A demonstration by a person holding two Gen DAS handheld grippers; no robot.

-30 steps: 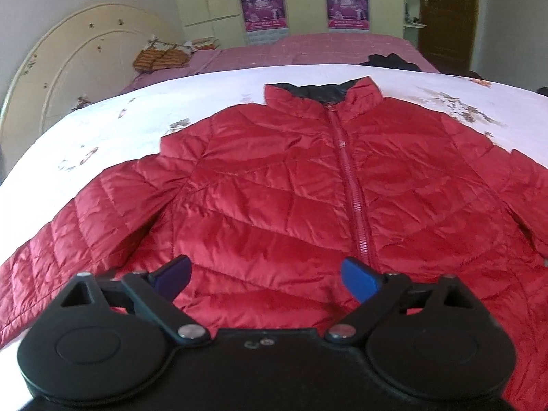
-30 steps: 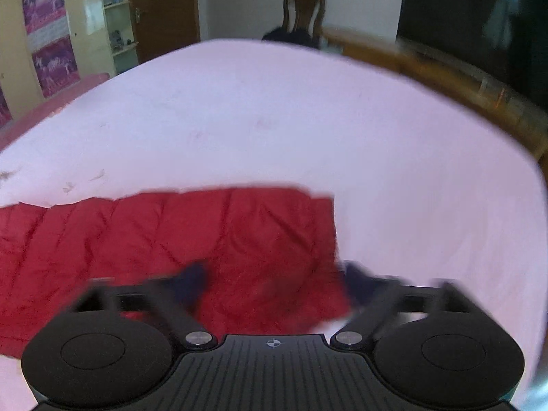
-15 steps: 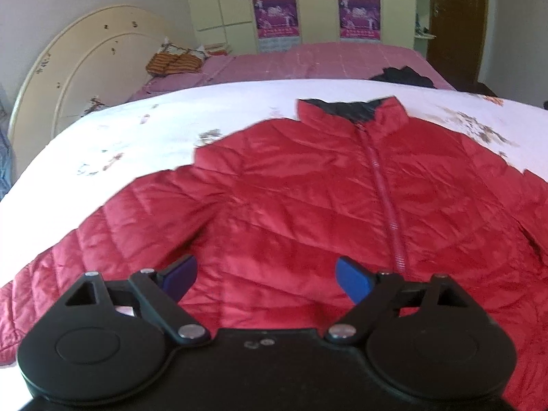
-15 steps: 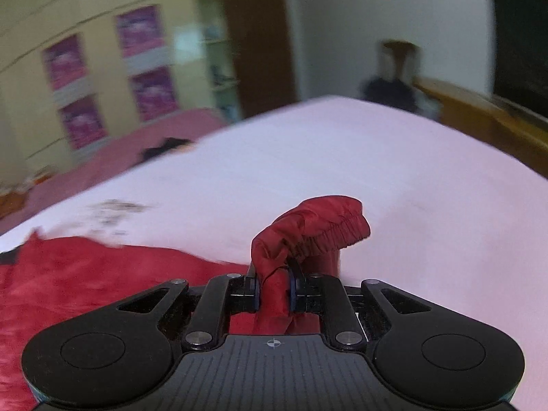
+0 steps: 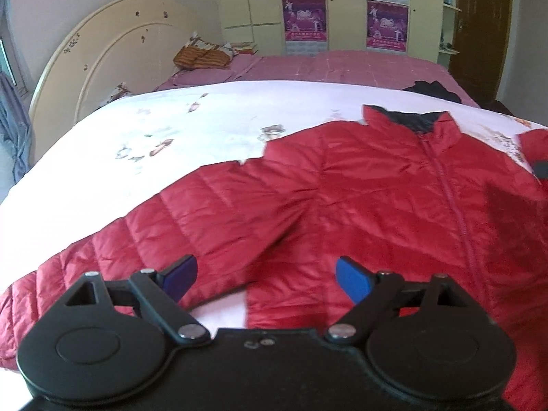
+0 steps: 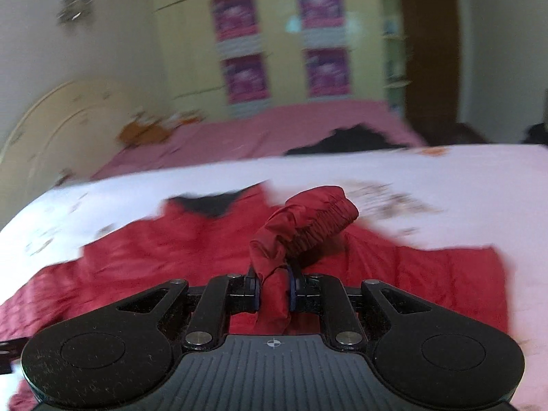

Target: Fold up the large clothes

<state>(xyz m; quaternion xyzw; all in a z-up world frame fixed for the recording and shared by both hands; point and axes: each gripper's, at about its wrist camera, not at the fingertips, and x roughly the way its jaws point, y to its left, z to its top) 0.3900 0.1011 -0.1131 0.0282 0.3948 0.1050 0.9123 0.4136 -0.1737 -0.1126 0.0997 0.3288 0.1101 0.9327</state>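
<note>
Red jacket (image 5: 359,188) cuff (image 6: 318,222) — pinched in right tongs (image 6: 274,291).

Purple posters (image 5: 303,17) hang on the cream wardrobe (image 5: 346,7) behind a pink bed (image 5: 342,66).

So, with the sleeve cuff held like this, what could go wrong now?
The right hand-held gripper pinches only the slippery cuff, so it may slip out mid-fold. The left hand-held gripper is open above the red jacket, pinning nothing, so the body could drag across the bed cover.
</note>
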